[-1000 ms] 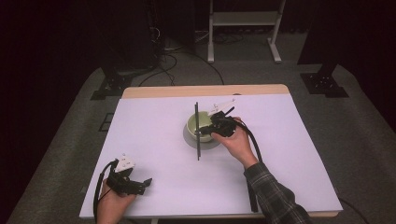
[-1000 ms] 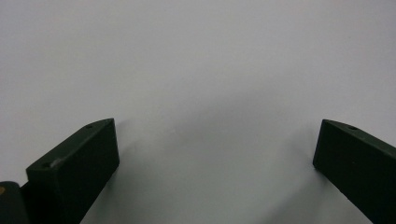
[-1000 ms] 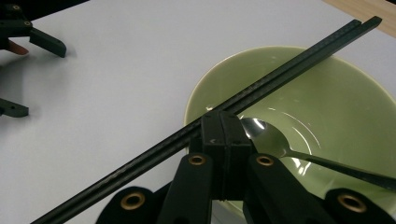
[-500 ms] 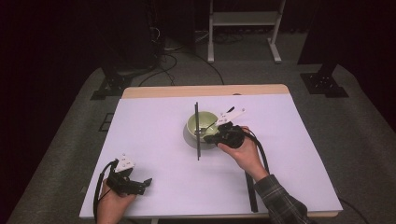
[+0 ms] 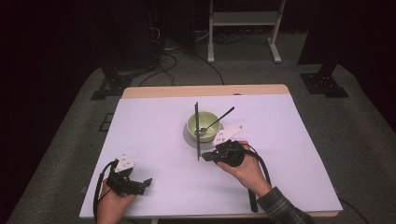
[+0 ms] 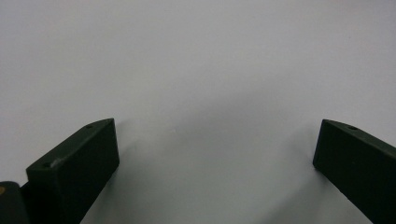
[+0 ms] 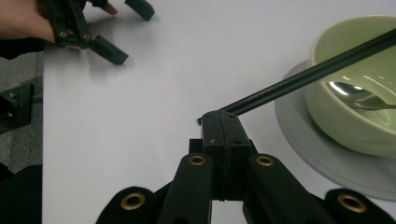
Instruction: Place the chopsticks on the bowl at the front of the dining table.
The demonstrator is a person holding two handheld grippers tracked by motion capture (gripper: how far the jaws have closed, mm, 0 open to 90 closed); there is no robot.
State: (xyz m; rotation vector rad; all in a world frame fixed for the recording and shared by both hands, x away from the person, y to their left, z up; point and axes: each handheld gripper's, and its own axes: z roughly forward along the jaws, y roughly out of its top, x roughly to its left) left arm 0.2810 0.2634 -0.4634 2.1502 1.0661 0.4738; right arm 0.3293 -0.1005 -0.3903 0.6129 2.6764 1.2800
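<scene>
Our right gripper (image 5: pixel 208 157) pulled back from the bowl (image 5: pixel 204 126), clenched on the rod (image 5: pixel 197 130); our left gripper (image 5: pixel 140 183) rests released.

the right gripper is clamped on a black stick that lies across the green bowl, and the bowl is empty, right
Not quite. The right gripper is clamped on the black stick across the green bowl, but the bowl is not empty: a metal spoon rests inside it, as the right gripper view shows.
</scene>
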